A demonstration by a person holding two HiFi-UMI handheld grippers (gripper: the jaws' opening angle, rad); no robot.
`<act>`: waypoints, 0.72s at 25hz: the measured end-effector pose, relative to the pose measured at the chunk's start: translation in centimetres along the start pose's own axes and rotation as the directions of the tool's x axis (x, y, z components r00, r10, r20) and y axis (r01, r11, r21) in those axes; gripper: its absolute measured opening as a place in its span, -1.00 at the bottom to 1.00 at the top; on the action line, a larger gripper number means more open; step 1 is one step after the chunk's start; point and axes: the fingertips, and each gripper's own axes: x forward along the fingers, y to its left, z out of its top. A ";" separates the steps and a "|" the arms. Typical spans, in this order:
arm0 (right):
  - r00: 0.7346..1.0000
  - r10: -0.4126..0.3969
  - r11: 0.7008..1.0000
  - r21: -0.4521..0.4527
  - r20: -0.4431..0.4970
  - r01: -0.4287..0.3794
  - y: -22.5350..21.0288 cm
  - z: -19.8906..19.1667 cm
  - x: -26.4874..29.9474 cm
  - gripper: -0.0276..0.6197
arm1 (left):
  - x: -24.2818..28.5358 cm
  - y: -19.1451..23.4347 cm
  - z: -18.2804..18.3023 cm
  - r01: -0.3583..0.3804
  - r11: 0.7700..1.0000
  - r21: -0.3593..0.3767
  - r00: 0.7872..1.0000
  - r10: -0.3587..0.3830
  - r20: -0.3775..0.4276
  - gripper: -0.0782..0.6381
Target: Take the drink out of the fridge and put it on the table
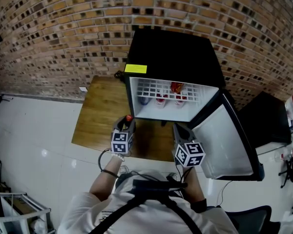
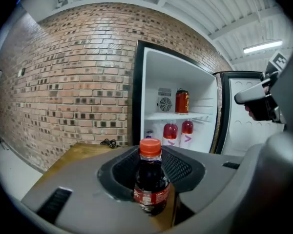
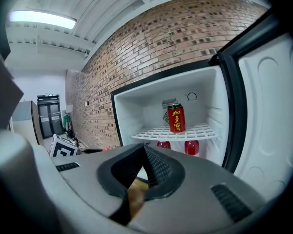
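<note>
Orange-capped dark bottle point(image 2: 150, 179); red can point(image 2: 181, 101); brown brick wall point(image 2: 73, 77).

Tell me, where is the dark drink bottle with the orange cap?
Centre of the left gripper view: the bottle sits clamped in the left gripper, above the wooden table, in front of the open fridge.

Can point(image 3: 176, 118) on fridge shelf point(image 3: 200, 130), bottles point(image 3: 192, 147) below.

Even, bright light from a ceiling tube point(image 3: 41, 19), sharp focus, strong fisheye curvature, dark corners.
</note>
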 end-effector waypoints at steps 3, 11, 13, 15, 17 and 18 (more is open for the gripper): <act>1.000 -0.005 1.000 0.002 -0.005 0.005 -0.1 -0.2 0.1 -0.87 | 0.4 1.6 -2.0 -0.025 1.000 -0.007 1.000 0.024 -0.009 -0.39; 0.999 -0.028 1.000 0.004 -0.015 0.028 -0.8 -0.5 -0.2 -0.87 | 2.2 4.0 -6.0 -0.047 0.999 -0.006 0.998 0.047 -0.034 -0.39; 0.999 -0.034 0.999 0.003 -0.014 0.034 -0.9 -0.5 -0.3 -0.87 | 2.6 4.2 -6.9 -0.045 0.999 -0.010 0.998 0.045 -0.049 -0.39; 0.999 -0.040 0.999 0.002 -0.014 0.040 -0.9 -0.4 -0.5 -0.87 | 2.9 4.3 -7.8 -0.046 0.999 -0.016 0.997 0.045 -0.062 -0.39; 0.999 -0.043 0.999 0.001 -0.015 0.043 -0.9 -0.4 -0.6 -0.87 | 3.1 4.4 -8.5 -0.046 0.999 -0.017 0.996 0.045 -0.071 -0.39; 0.999 -0.044 0.999 0.001 -0.015 0.044 -1.0 -0.4 -0.6 -0.87 | 3.1 4.3 -8.8 -0.044 0.999 -0.015 0.996 0.043 -0.074 -0.39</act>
